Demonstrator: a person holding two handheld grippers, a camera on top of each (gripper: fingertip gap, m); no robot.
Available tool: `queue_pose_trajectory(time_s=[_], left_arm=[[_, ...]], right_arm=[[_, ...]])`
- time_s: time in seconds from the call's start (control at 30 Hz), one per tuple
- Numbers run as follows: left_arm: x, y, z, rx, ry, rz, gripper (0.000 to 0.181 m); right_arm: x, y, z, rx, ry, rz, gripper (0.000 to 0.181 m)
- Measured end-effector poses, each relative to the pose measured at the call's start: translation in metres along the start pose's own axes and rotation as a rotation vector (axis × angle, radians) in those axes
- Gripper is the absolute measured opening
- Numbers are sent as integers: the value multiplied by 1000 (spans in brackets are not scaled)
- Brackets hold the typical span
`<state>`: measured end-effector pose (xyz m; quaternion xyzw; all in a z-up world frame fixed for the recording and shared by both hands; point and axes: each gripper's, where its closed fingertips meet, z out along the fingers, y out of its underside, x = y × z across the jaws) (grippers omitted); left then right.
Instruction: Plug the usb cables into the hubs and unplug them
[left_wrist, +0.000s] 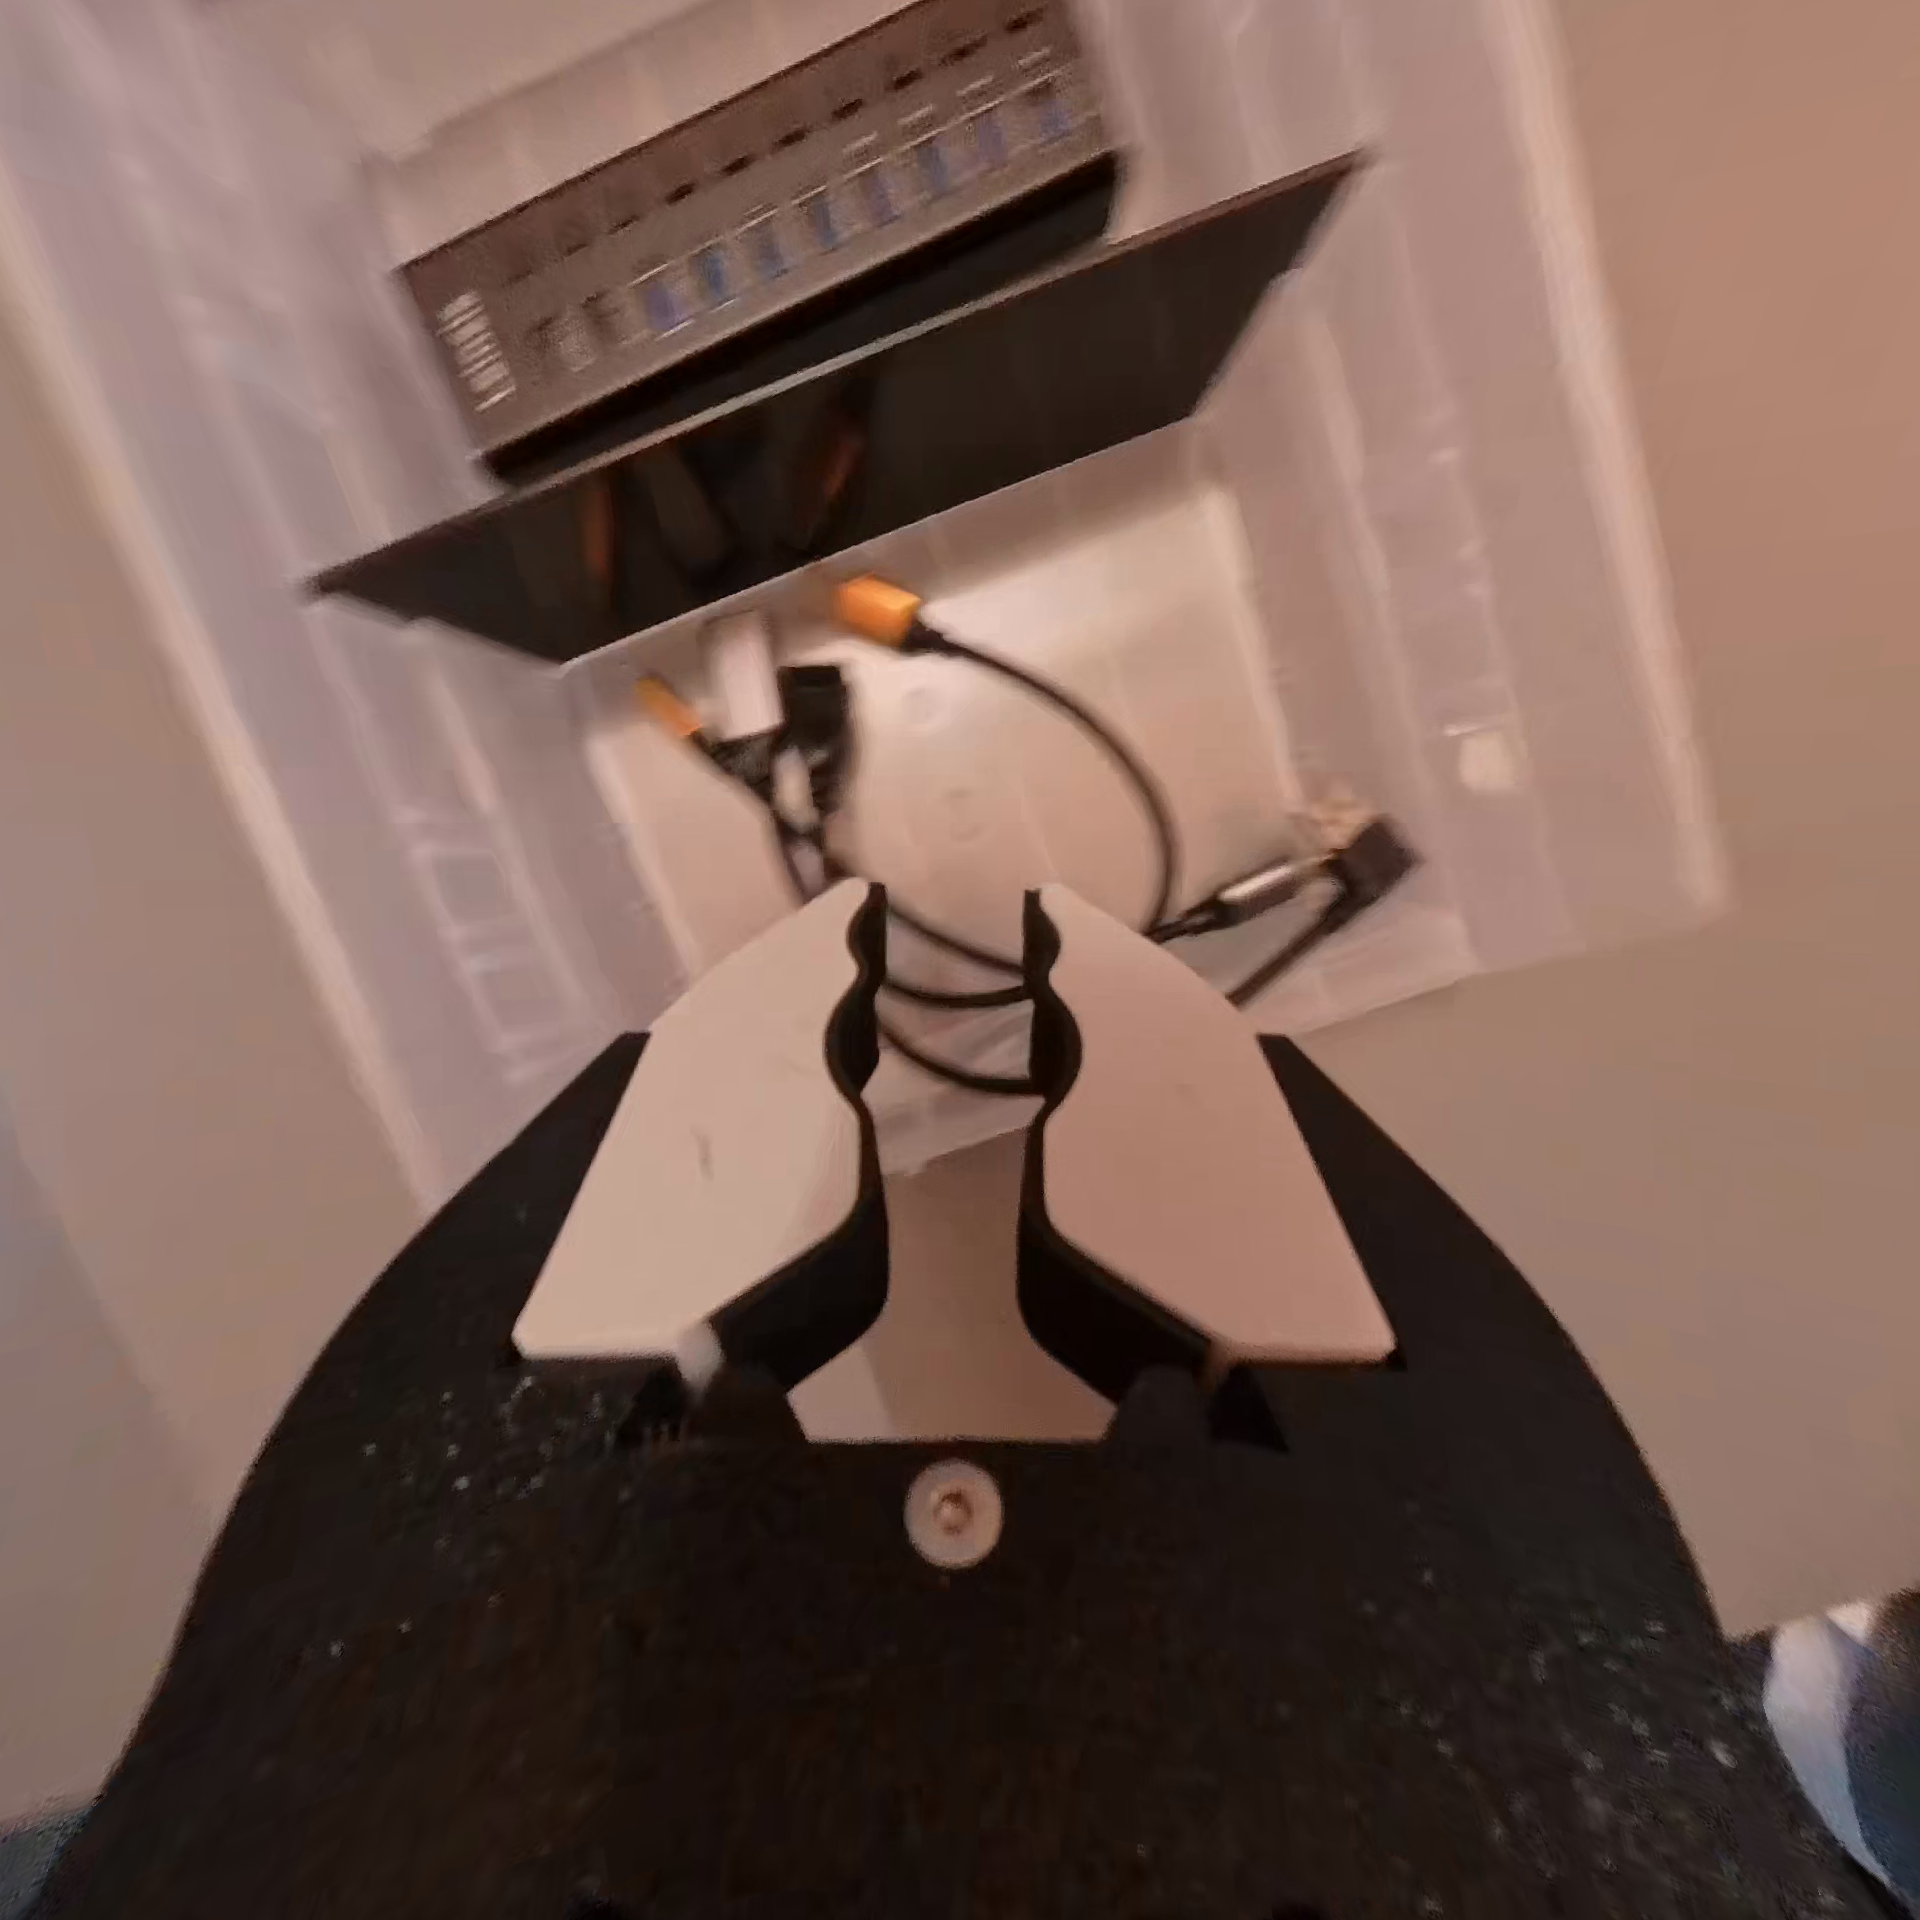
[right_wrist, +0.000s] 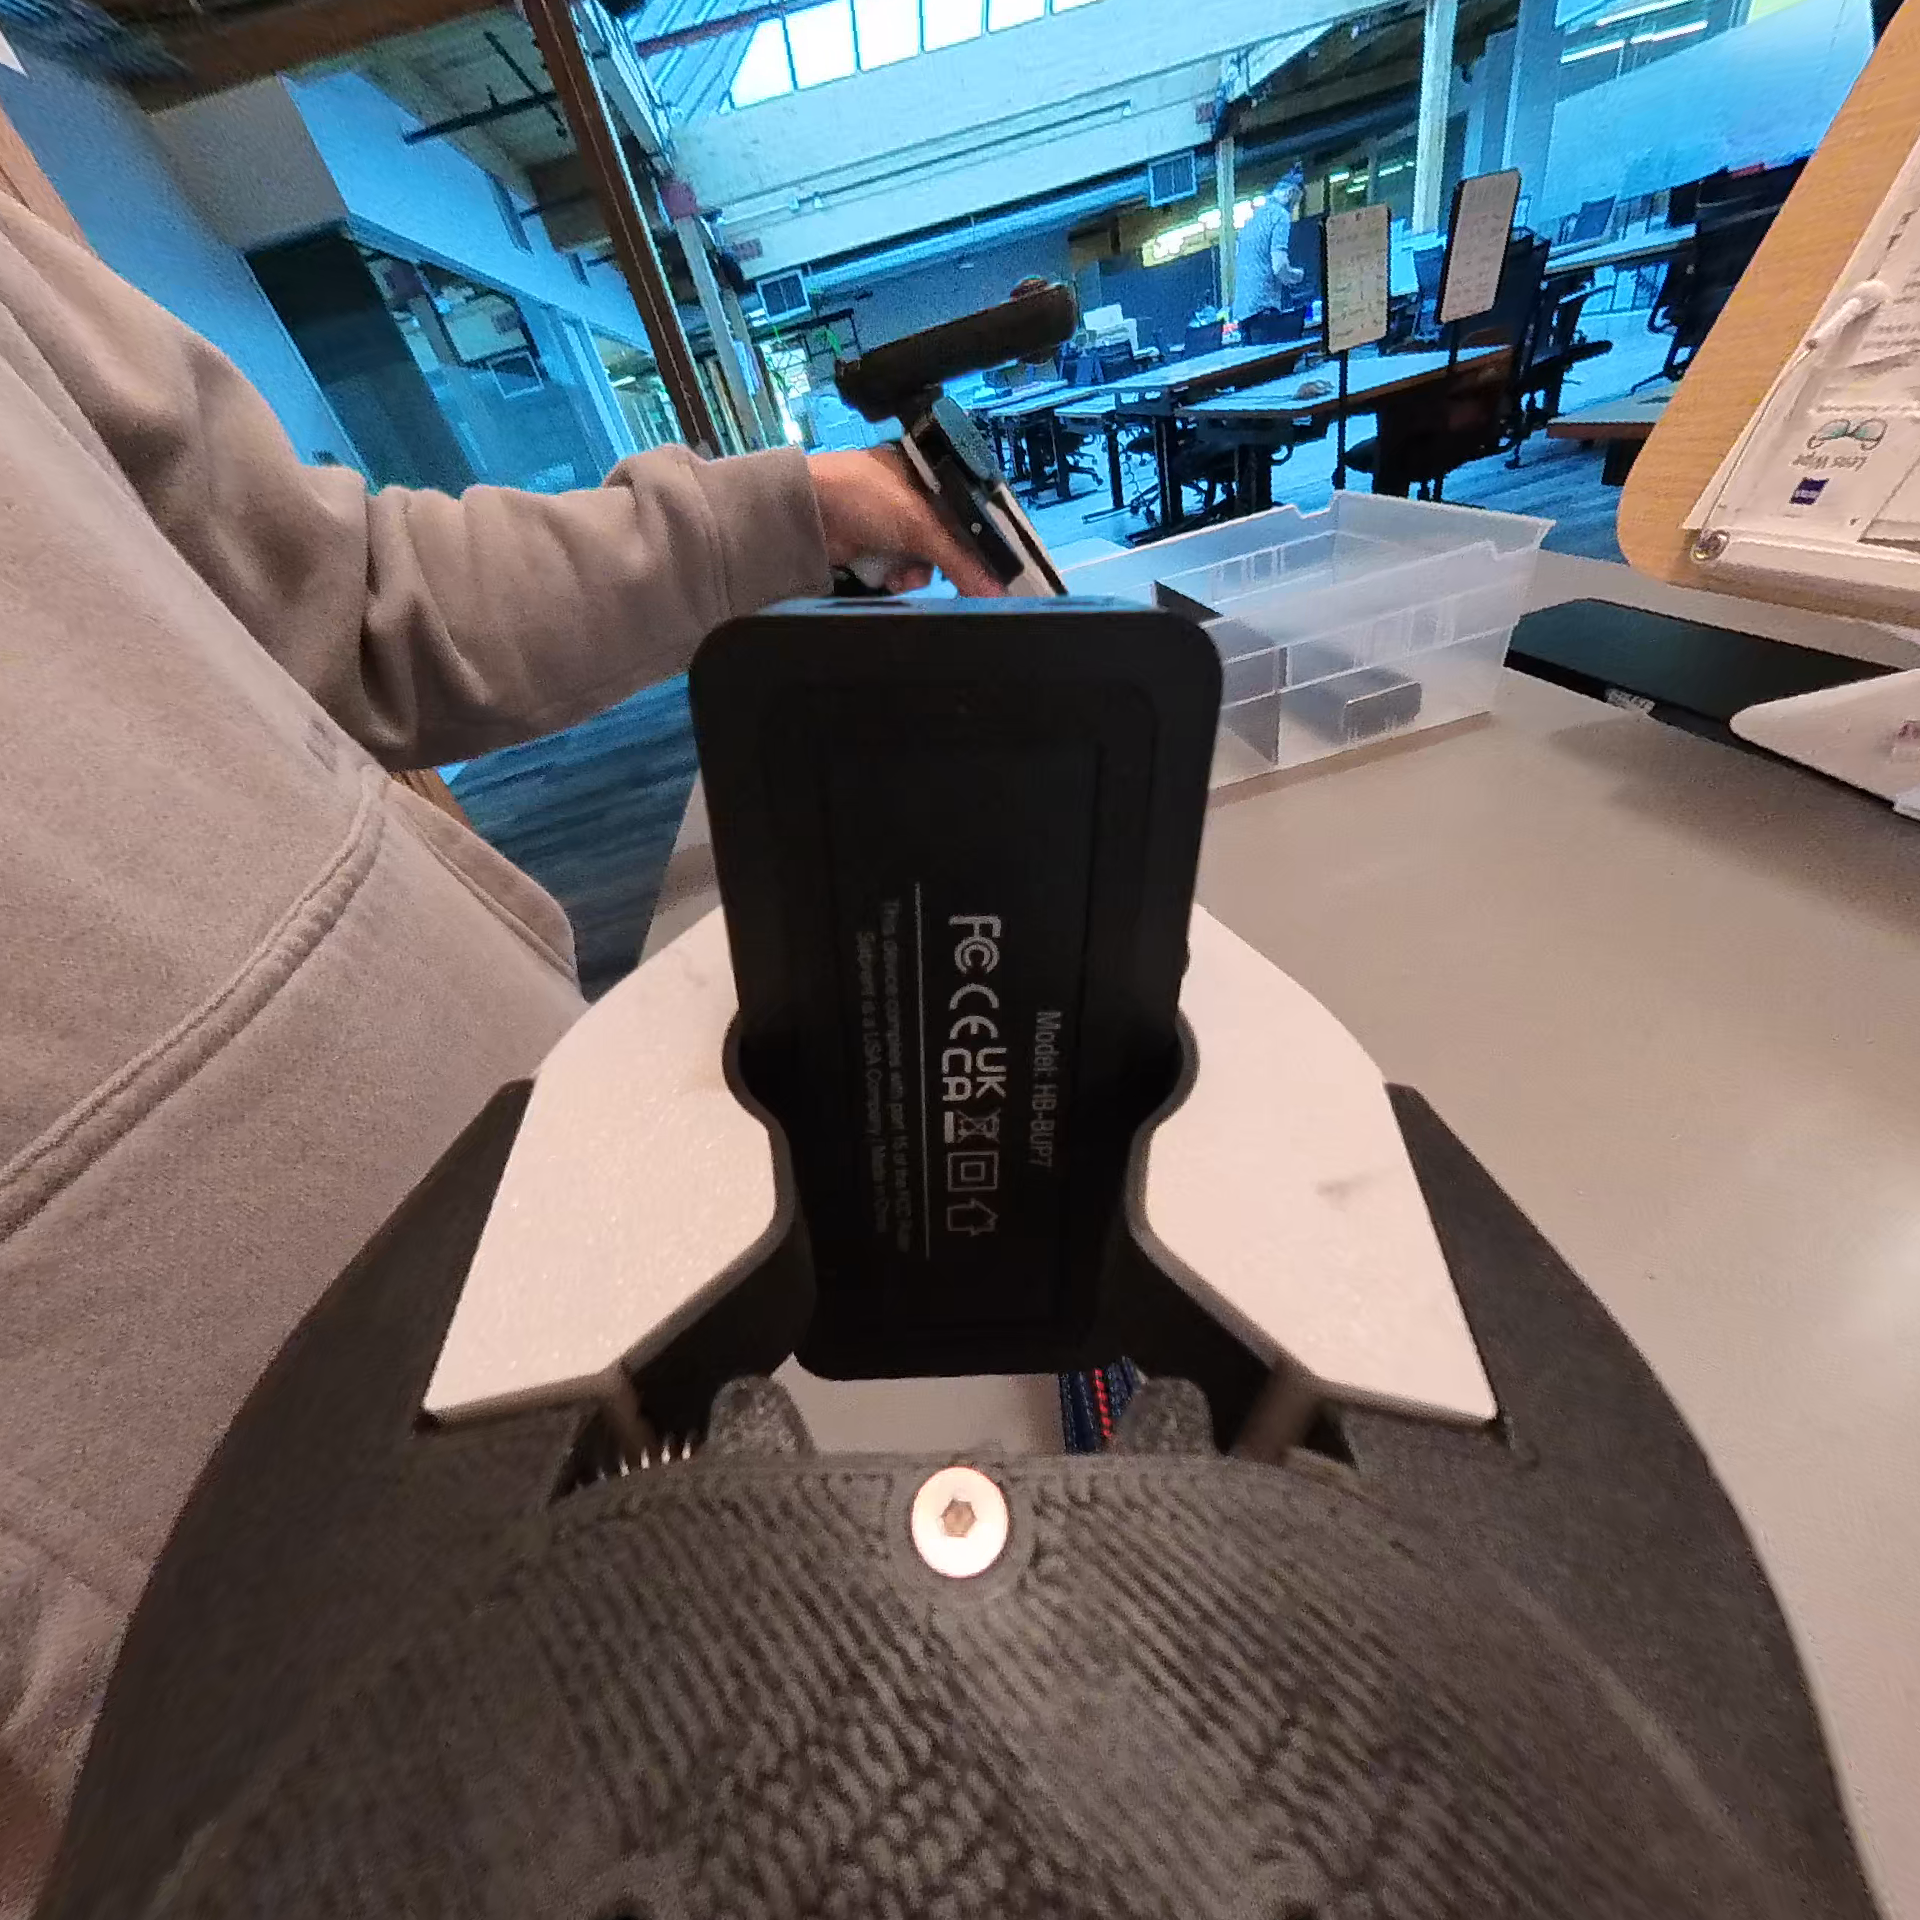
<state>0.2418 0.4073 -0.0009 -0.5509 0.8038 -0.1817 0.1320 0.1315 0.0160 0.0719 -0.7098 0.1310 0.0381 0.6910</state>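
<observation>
1. Right gripper (right_wrist: 956, 1039) — white fingers w/ black liners, closed onto a black USB hub (right_wrist: 956, 935). Hub stands upright in the grip, printed underside facing the cam, port end up. A red-blue braided cord (right_wrist: 1101, 1397) shows just under the hub's lower edge.

2. Left gripper (left_wrist: 954, 914) — fingers part-open w/ a narrow gap, holding nothing; hangs over the clear plastic bin (left_wrist: 1558, 623). Pic is motion-blurred. In the right wrist view the same tool (right_wrist: 956, 436) shows beyond the held hub, carried by a person's hand (right_wrist: 883, 520) in a grey sleeve (right_wrist: 468, 582).

3. Clear plastic bin, divided into compartments, on the grey table (right_wrist: 1558, 987); also seen in the right wrist view (right_wrist: 1382, 603) beyond and right of the held hub.

4. Inside the bin, far end: grey multi-port hub (left_wrist: 748, 260) w/ a row of blue ports, and just beside it on the near side a long black slab-shaped hub (left_wrist: 831, 416).

5. Inside the bin, near compartment: loose black USB cables (left_wrist: 1039, 831) in a tangle — one orange-tipped plug (left_wrist: 873, 608) next to the black slab, a smaller orange plug (left_wrist: 665, 717), a white plug (left_wrist: 743, 665), a black plug (left_wrist: 816, 707), and a grey-sleeved plug (left_wrist: 1268, 894) at the compartment's side. Whether any is seated in a port — can't tell.
</observation>
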Motion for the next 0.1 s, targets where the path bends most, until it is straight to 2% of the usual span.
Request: queue_pose_trajectory(time_s=[0.03, 0.1], left_arm=[[17, -5, 1, 30, 61, 51, 22], [48, -3, 6, 1, 164, 167, 22]], right_arm=[[0, 0, 1, 5, 0, 6, 70], [-2, -2, 1, 17, -12, 12, 69]])
